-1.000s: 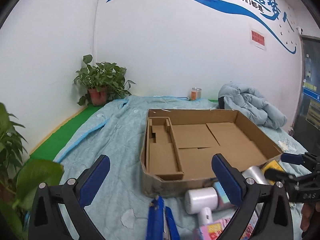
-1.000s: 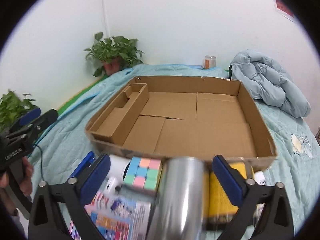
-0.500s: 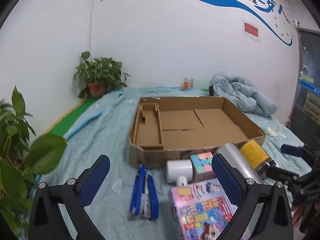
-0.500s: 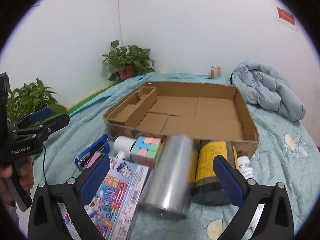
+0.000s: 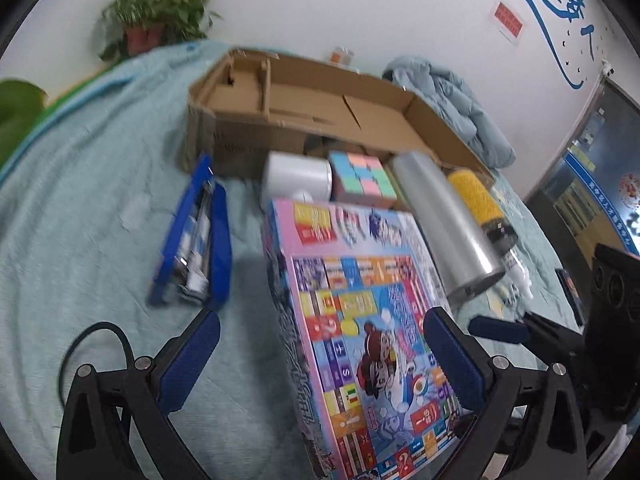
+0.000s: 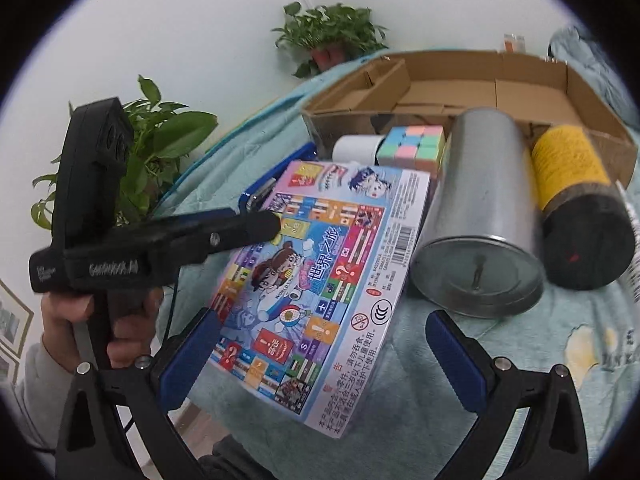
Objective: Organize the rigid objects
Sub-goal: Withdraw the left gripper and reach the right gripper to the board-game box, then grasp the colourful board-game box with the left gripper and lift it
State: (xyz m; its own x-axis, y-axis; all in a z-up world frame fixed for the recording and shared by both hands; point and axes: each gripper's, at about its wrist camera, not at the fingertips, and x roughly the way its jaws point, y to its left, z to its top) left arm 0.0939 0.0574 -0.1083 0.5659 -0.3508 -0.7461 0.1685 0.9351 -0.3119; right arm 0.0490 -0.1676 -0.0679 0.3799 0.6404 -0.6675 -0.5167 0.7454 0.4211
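A colourful board-game box lies on the teal bedspread in front of an open cardboard box. Between them lie a blue stapler, a white roll, a pastel cube, a silver can and a yellow-labelled jar. My left gripper is open, its fingers either side of the game box's near end. My right gripper is open just before the game box's near corner. The left gripper also shows in the right wrist view.
Potted plants stand by the wall at the far left. A pale blue jacket lies bunched at the far right. A small white bottle lies right of the jar. A black cable loops near my left gripper.
Both grippers have dropped lower and closer to the game box, which now fills the foreground. The left gripper has swung right so the box sits between its fingers.
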